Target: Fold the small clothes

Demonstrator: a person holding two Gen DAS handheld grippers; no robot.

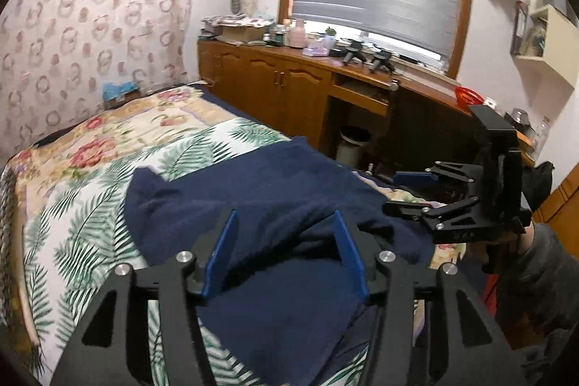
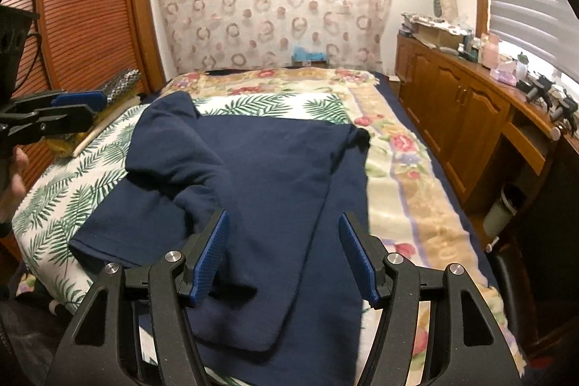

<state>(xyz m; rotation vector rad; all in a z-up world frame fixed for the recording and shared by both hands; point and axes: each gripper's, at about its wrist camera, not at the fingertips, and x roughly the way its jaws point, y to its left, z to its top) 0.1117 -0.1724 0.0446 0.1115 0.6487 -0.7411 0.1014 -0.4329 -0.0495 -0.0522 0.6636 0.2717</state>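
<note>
A navy blue garment (image 2: 275, 169) lies spread on the bed, its left sleeve folded inward across the body and its right side folded over. It also shows in the left wrist view (image 1: 253, 205). My left gripper (image 1: 286, 227) is open and empty just above the garment's near part; it also shows in the right wrist view (image 2: 77, 107) at the bed's left side. My right gripper (image 2: 284, 227) is open and empty above the garment's lower middle; it also shows in the left wrist view (image 1: 398, 192) at the right, open.
The bed carries a palm-leaf cloth (image 2: 72, 176) over a floral blanket (image 2: 409, 176). Wooden cabinets (image 2: 463, 118) with clutter on top run along the right under a window. A bin (image 1: 351, 143) stands by the desk. A louvred wardrobe (image 2: 79, 13) stands at the left.
</note>
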